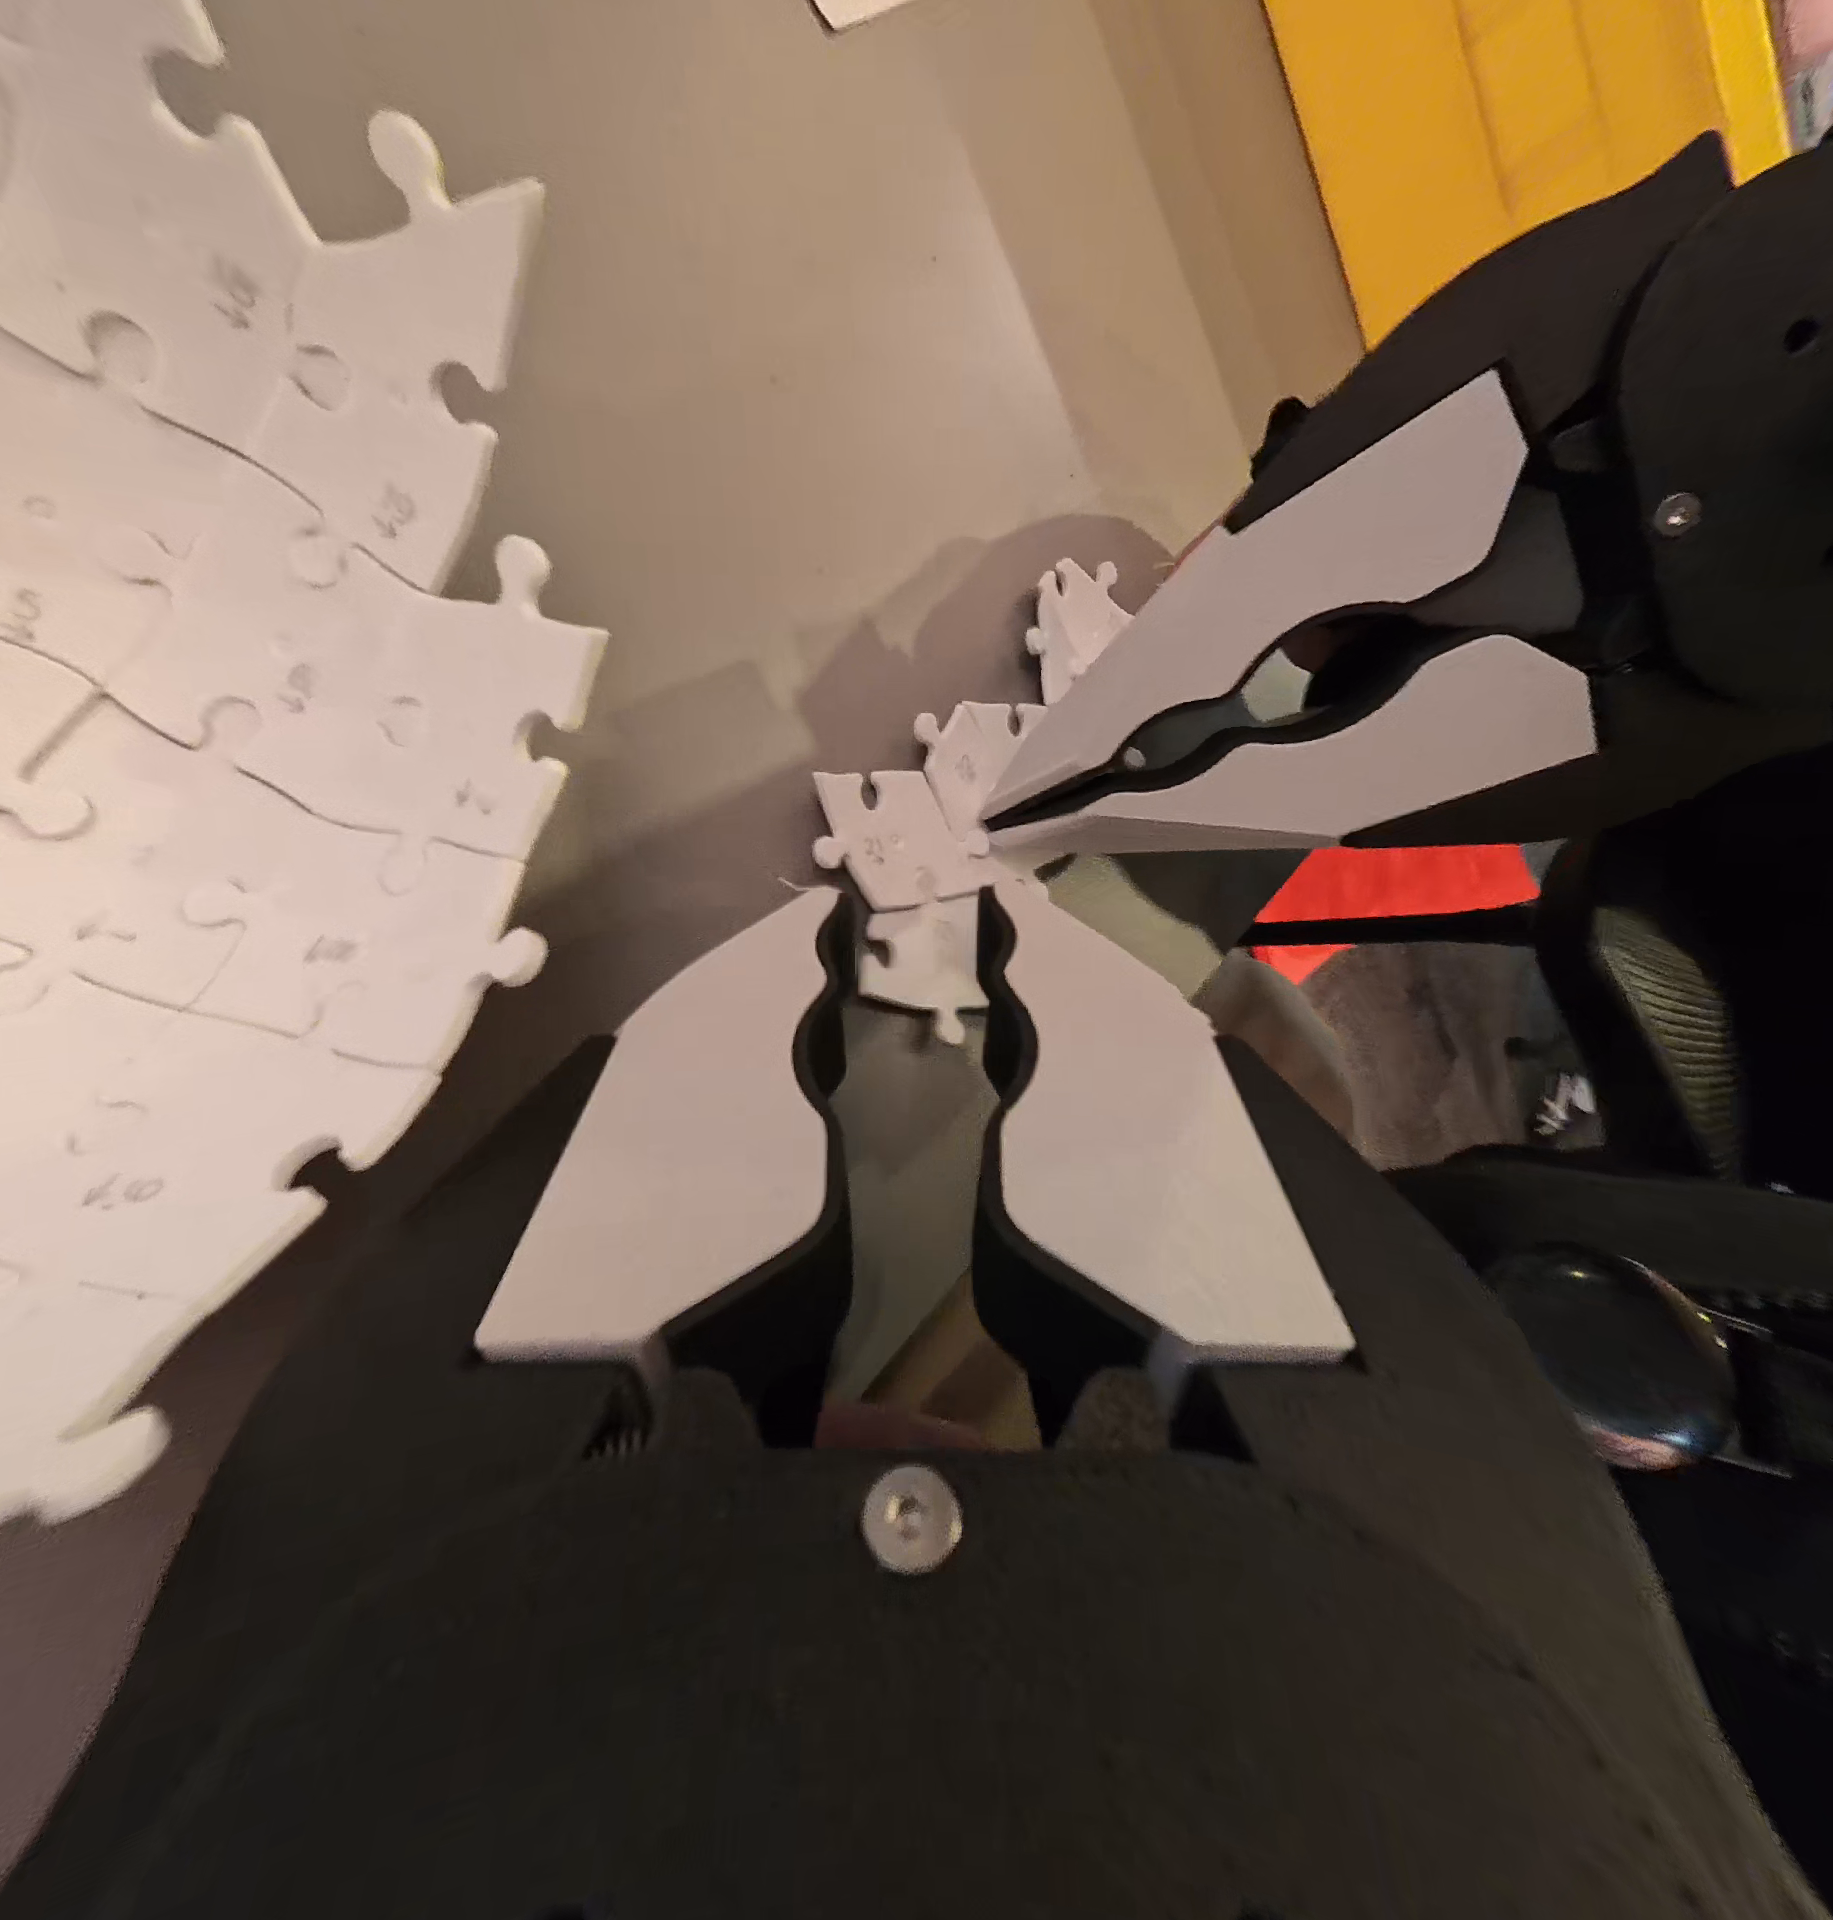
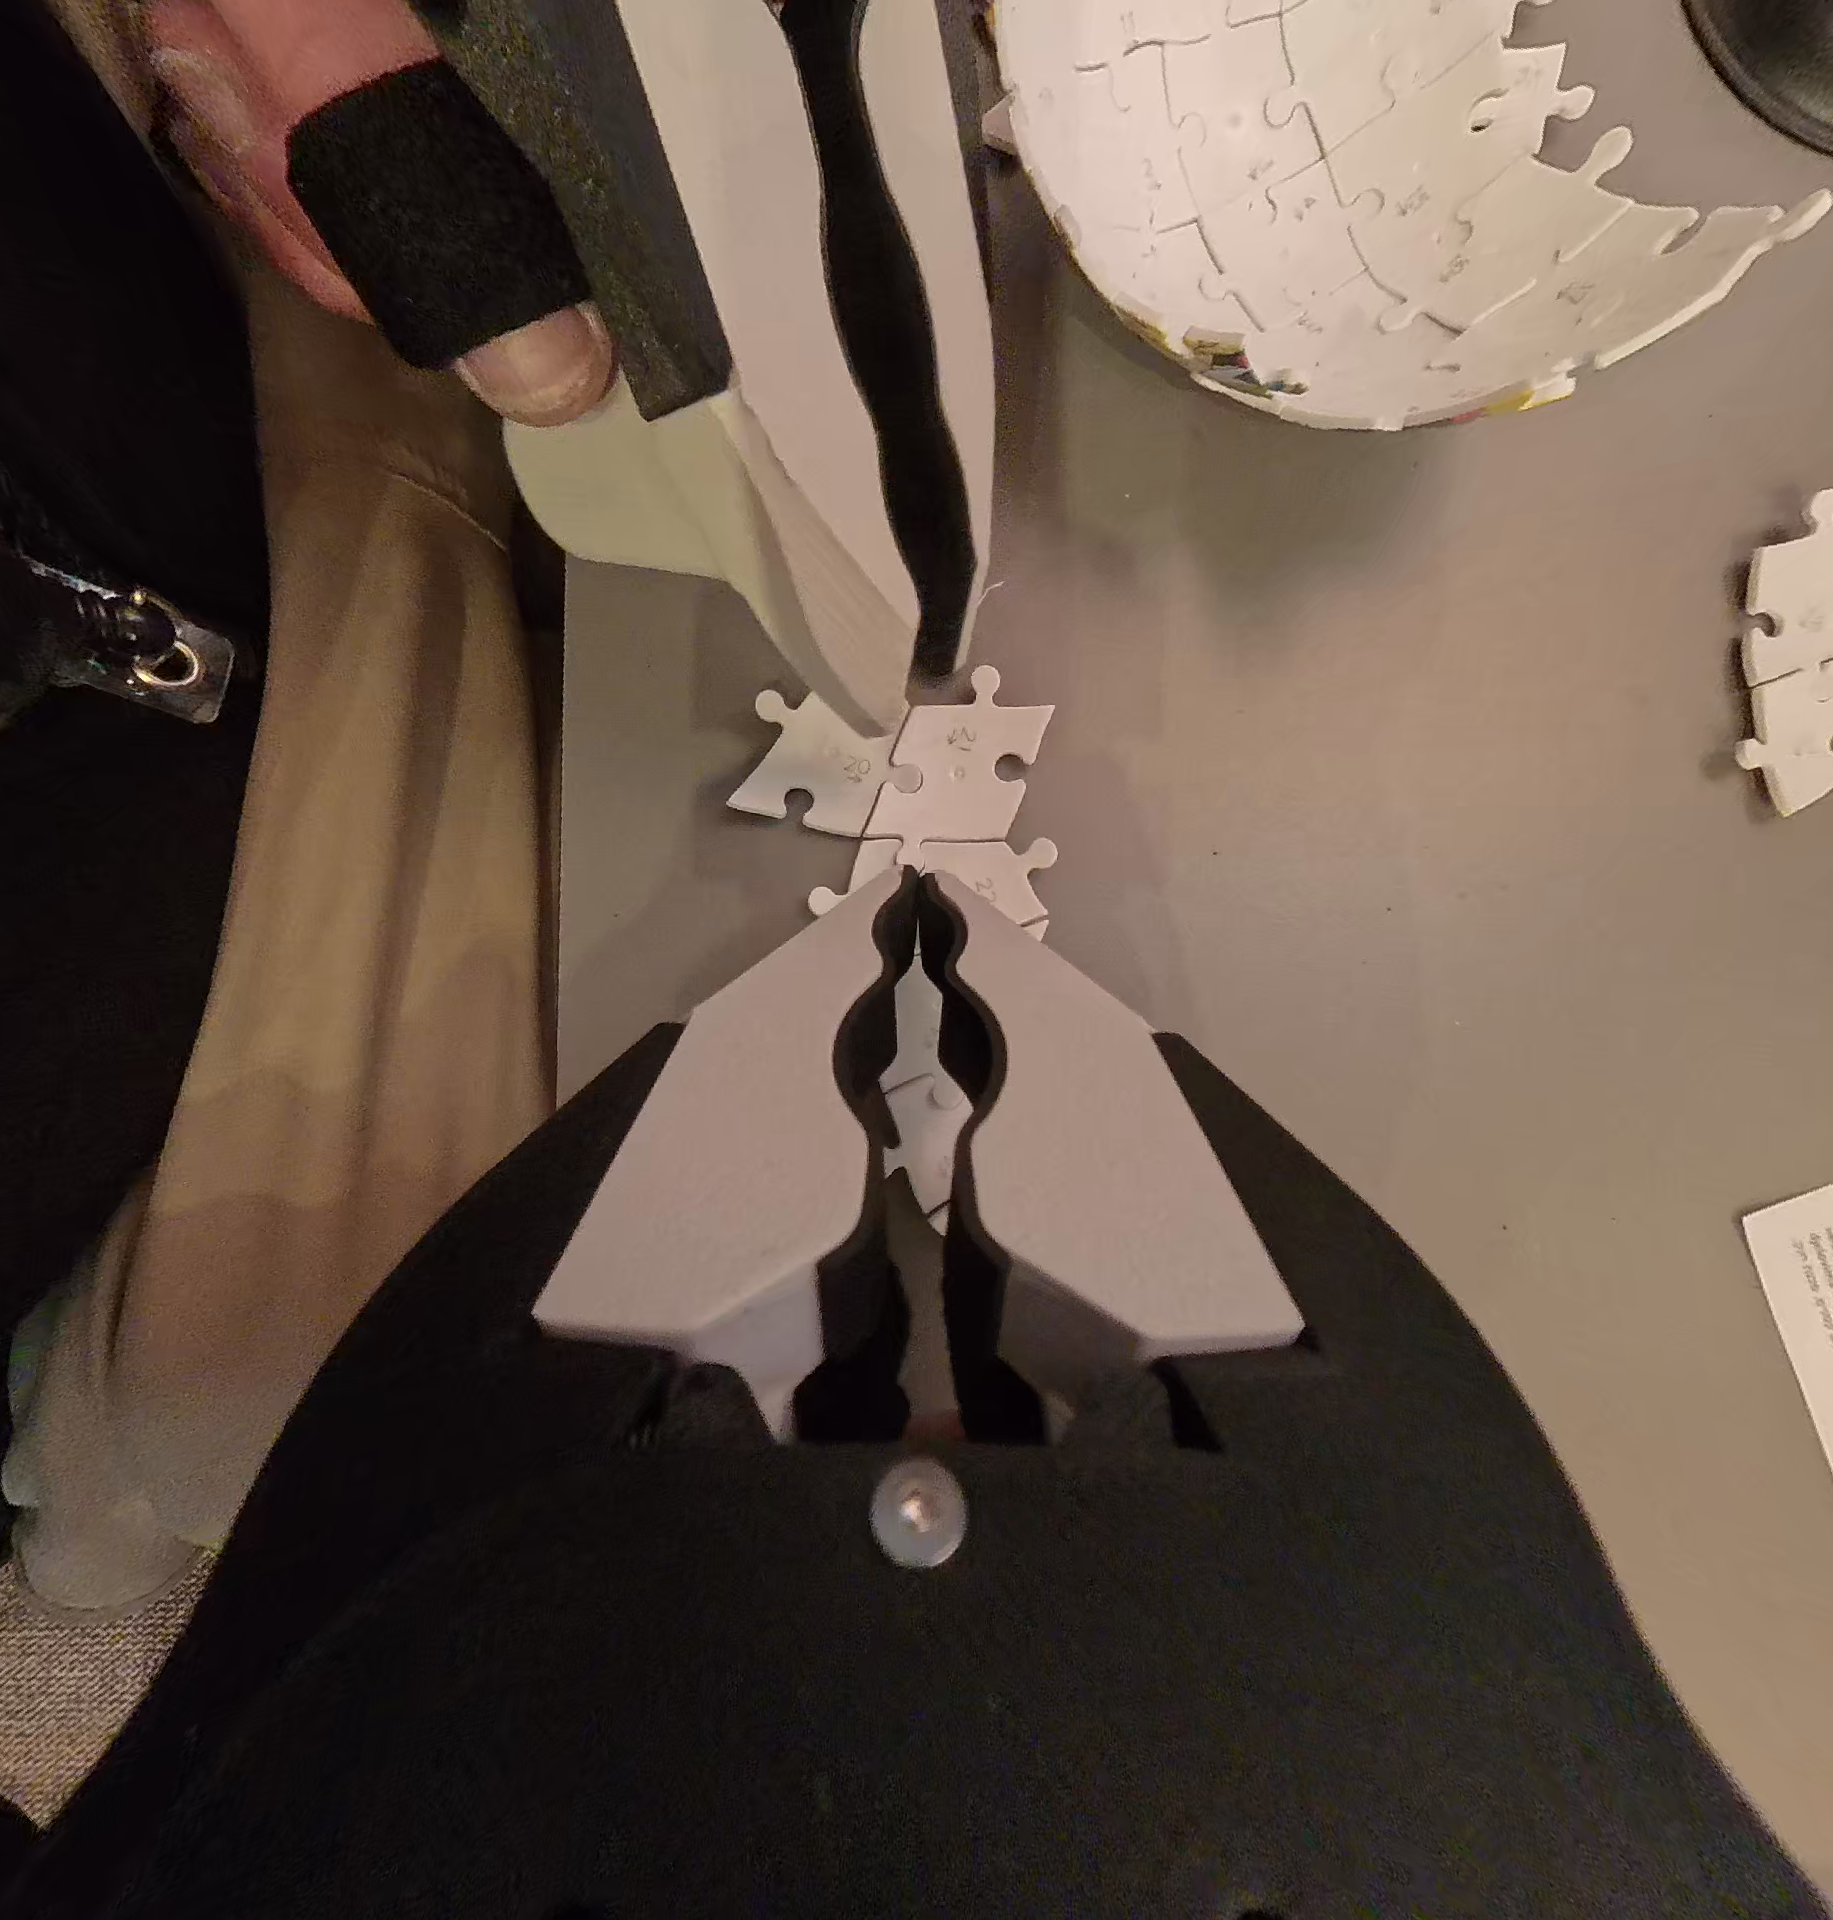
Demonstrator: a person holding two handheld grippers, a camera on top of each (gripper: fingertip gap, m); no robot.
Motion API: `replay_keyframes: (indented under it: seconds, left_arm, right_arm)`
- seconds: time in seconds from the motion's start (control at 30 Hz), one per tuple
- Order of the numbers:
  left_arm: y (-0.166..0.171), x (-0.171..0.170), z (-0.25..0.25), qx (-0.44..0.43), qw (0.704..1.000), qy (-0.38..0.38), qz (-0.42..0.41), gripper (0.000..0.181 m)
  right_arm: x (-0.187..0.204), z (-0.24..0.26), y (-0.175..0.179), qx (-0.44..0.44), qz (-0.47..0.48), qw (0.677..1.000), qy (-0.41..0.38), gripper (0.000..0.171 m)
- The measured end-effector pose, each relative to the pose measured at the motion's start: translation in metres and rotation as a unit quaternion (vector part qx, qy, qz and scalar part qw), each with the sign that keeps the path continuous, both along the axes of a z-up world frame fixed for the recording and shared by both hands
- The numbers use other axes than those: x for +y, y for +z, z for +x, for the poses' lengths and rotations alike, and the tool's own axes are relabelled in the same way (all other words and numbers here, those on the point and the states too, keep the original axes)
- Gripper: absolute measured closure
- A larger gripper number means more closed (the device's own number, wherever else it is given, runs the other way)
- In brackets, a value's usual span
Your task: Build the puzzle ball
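The left gripper (image 1: 914, 914) is clamping its two fingers on one end of a short chain of white puzzle pieces (image 2: 959, 774), and the right gripper (image 2: 913, 881) is pinching the next piece in the same chain, its tips pressed together on it. The chain is lying near the front edge of the grey desk (image 2: 1359, 935), close to the person.

The right wrist view is showing the half-built puzzle ball (image 2: 1338, 208) as an open white shell toward the far edge of the desk, with two loose joined pieces (image 2: 1816, 665) and a printed card (image 2: 1826, 1382) along the right edge (the left wrist view is giving only a blurred part of this shell). A thumb (image 2: 517, 353) under a black strap is resting on the left gripper. The left wrist view alone is showing a yellow panel (image 1: 1514, 104) beyond the desk.
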State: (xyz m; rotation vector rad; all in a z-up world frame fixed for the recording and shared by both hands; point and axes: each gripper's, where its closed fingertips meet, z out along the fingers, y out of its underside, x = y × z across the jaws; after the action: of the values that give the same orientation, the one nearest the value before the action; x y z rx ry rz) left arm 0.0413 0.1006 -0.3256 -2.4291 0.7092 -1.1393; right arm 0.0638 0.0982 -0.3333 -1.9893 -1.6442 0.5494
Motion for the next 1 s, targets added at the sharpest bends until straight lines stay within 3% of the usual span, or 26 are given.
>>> replay_keyframes:
  seconds: [0.03,0.27,0.4,0.63,0.8,1.0]
  left_arm:
    - [0.0,-0.003,0.002,-0.005,1.0,-0.007,-0.01,0.159]
    - [0.002,-0.005,0.004,-0.032,0.998,-0.002,-0.046,0.157]
    - [0.013,-0.001,0.005,-0.104,0.99,0.023,-0.091,0.164]
    - [0.011,0.0,0.005,-0.102,0.991,0.027,-0.083,0.164]
    - [0.013,-0.001,0.006,-0.134,0.985,0.031,-0.104,0.174]
    - [0.015,-0.001,0.007,-0.141,0.984,0.031,-0.107,0.17]
  right_arm:
    - [0.0,0.0,0.0,0.001,0.0,1.0,0.0,0.171]
    - [0.0,0.0,0.0,0.006,0.004,1.0,-0.001,0.171]
    - [0.0,0.0,0.0,0.01,0.004,1.0,-0.001,0.171]
    - [0.0,0.0,0.0,0.011,0.006,1.0,0.0,0.171]
    - [0.0,0.0,0.0,0.013,0.006,1.0,0.0,0.171]
    - [0.0,0.0,0.0,0.011,0.01,1.0,0.003,0.171]
